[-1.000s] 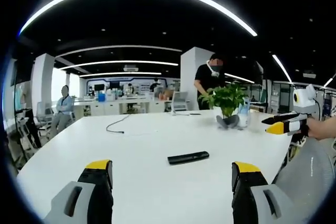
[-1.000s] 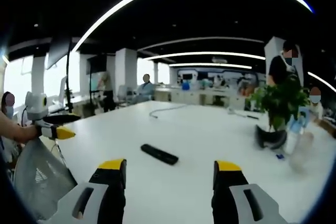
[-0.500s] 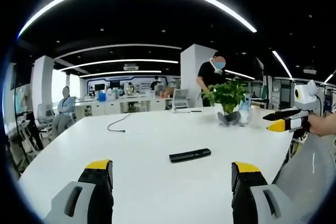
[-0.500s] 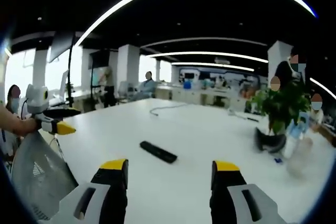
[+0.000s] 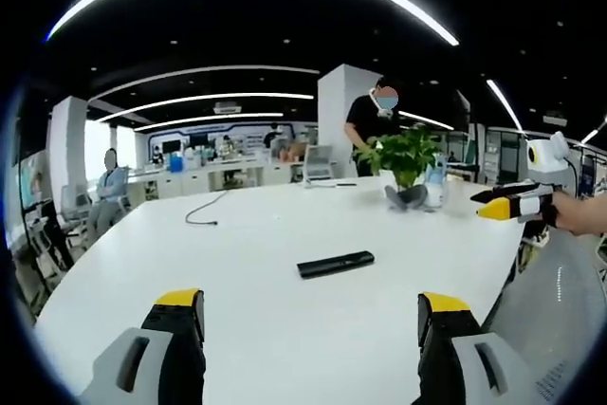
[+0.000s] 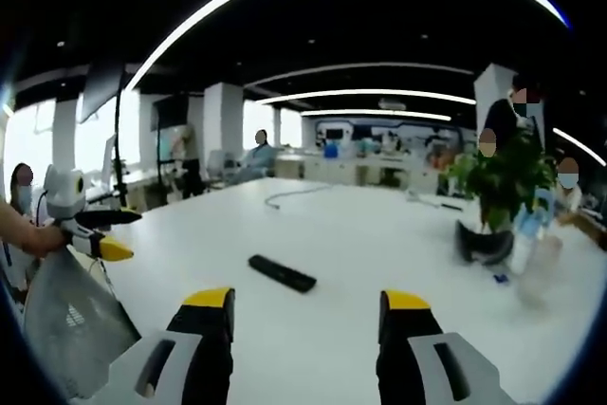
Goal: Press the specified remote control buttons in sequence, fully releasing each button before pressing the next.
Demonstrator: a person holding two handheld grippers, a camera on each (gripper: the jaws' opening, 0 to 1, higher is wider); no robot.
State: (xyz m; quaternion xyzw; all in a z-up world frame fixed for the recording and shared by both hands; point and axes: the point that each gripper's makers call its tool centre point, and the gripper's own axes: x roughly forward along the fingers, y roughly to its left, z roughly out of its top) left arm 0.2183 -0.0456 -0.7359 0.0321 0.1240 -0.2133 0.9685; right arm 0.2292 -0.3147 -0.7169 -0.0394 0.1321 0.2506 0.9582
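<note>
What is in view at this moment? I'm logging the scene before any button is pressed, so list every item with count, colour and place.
Slim black remote control: one, black, lying flat on the table, apart from both tongs.
Large white table: one, white, spanning both views.
Green potted plant: one, green leaves in a dark pot, far side of the table.
Clear plastic bottle: one, pale with a blue label, beside the plant.
Dark loose cable: one, dark, on the table's far part.
People in the background: several, standing or seated behind the table.
Left tongs: one, grey with yellow tips, open, empty.
Right tongs: one, grey with yellow tips, open, empty.
</note>
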